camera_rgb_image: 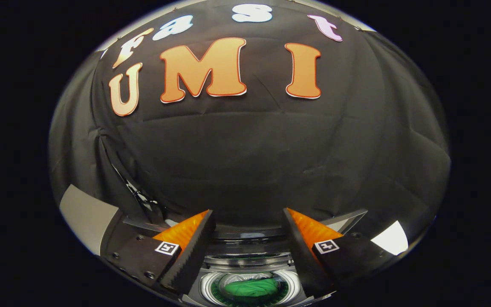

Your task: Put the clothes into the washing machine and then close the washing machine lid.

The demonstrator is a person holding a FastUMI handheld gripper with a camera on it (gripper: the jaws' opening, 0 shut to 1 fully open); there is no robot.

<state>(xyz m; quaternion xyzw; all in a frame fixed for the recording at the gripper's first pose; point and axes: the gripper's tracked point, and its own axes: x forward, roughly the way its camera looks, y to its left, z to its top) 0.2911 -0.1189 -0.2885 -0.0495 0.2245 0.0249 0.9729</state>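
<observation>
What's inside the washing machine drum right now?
A green garment lies in the washing machine drum, seen below between the open gripper jaws, which hold nothing. Anything under the cloth, and the drum's near side, is hidden.

Gripper cam faces booth wall (249, 162), close (washer drum (249, 285) below).

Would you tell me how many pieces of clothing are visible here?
1: a green garment lies inside the washing machine drum, below and between the open gripper fingers. Others may be hidden beneath it.

Black cloth wall (249, 162) hangs behind; pale panel (85, 215) beside its lower edge.
</observation>
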